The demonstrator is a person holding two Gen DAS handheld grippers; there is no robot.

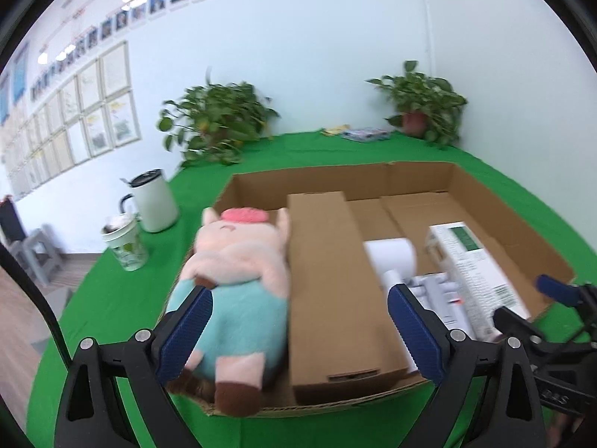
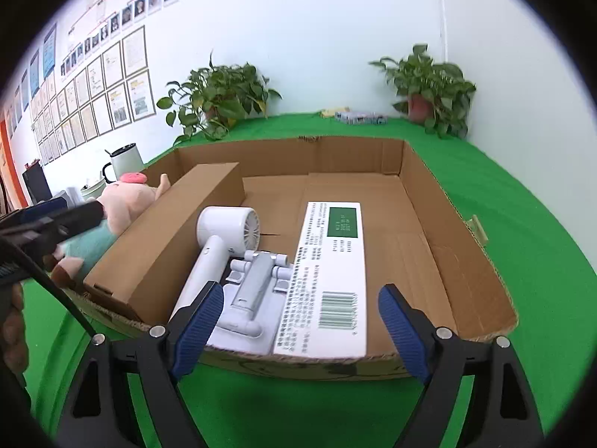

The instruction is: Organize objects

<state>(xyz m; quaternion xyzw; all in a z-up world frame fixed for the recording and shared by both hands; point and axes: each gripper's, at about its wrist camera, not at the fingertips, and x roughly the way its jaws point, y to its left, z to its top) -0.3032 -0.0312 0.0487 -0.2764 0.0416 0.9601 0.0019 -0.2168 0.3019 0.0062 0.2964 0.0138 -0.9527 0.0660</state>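
Observation:
An open cardboard tray (image 1: 421, 173) (image 2: 466, 261) lies on the green table. In it lie a plush pig (image 1: 238, 283) (image 2: 123, 201) at the left, a long brown box (image 1: 332, 291) (image 2: 168, 235), a white hair dryer (image 2: 220, 239) (image 1: 391, 254), a grey folding stand (image 2: 250, 291) and a white printed box (image 2: 328, 276) (image 1: 474, 272). My left gripper (image 1: 298, 332) is open above the tray's near edge, over the pig and brown box. My right gripper (image 2: 298, 321) is open and empty over the near edge, by the stand and white box.
A white jug (image 1: 155, 201) (image 2: 125, 158) and a paper cup (image 1: 125, 242) stand left of the tray. Two potted plants (image 1: 216, 119) (image 1: 421, 104) and some flat packets (image 1: 365, 133) stand at the table's back edge. The right gripper shows in the left wrist view (image 1: 552, 298).

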